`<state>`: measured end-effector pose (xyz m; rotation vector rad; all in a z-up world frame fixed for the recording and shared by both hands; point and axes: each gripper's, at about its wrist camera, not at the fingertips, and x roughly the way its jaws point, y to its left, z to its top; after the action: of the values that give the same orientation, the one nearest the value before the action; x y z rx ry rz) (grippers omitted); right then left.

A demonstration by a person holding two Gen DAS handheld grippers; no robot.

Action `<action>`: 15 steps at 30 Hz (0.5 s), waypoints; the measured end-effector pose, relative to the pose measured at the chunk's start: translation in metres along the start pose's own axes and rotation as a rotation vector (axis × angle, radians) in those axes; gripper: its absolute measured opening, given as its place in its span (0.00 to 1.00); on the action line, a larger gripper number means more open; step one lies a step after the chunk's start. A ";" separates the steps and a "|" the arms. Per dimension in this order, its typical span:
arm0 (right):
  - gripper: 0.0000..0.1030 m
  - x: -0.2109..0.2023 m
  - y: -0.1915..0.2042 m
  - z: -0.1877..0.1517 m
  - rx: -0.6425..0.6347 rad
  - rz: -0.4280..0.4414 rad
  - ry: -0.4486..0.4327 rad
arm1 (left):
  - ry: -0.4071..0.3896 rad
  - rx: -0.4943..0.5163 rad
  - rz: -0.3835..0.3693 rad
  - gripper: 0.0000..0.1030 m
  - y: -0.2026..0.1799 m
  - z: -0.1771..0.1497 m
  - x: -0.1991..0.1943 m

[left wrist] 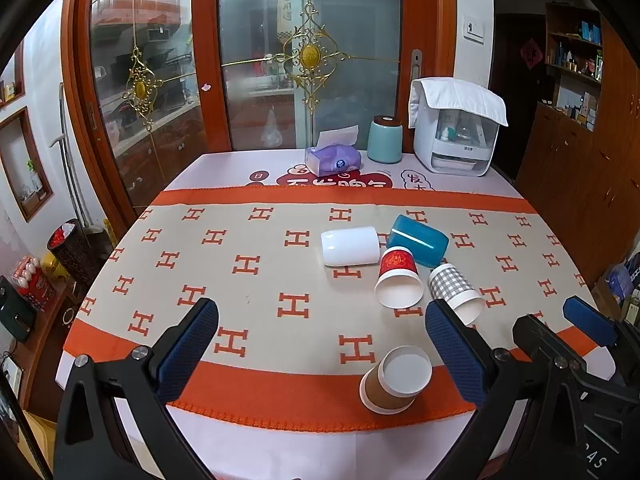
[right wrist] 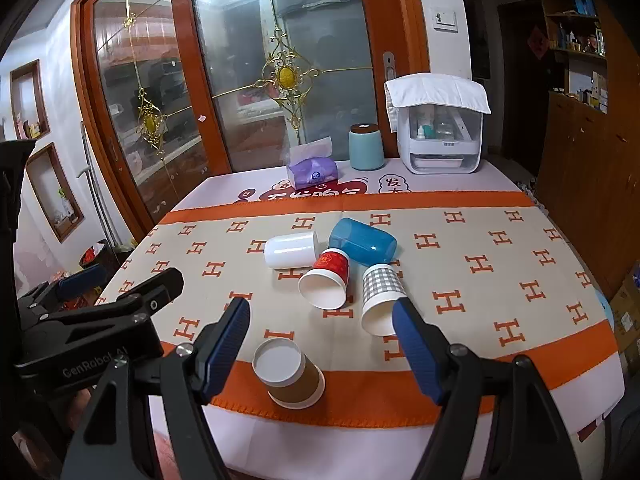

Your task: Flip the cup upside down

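Note:
A brown paper cup (left wrist: 396,380) (right wrist: 290,372) stands upside down near the table's front edge. Behind it several cups lie on their sides: a white cup (left wrist: 350,246) (right wrist: 290,250), a blue cup (left wrist: 418,240) (right wrist: 362,242), a red paper cup (left wrist: 398,282) (right wrist: 326,278) and a grey checked paper cup (left wrist: 456,292) (right wrist: 380,300). My left gripper (left wrist: 322,320) is open and empty, above the table's front. My right gripper (right wrist: 322,320) is open and empty, above the brown cup; it also shows in the left wrist view (left wrist: 560,320).
The table (left wrist: 280,440) has an orange and beige H-patterned cloth (left wrist: 240,240). At the back stand a purple tissue pack (left wrist: 332,158), a teal canister (left wrist: 384,140) and a white appliance (left wrist: 456,132) under a towel. Glass sliding doors are behind.

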<state>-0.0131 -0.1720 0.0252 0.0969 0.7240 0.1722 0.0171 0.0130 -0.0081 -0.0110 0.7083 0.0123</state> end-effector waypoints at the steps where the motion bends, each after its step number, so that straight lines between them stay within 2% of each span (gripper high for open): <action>1: 0.72 0.000 -0.001 0.000 0.002 0.001 0.000 | 0.001 0.001 0.001 0.99 0.000 0.000 0.000; 15: 0.72 0.002 -0.001 -0.003 0.006 -0.001 0.011 | 0.018 -0.004 0.011 0.99 -0.001 0.000 0.002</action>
<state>-0.0134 -0.1724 0.0219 0.1014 0.7357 0.1694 0.0186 0.0116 -0.0093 -0.0112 0.7264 0.0245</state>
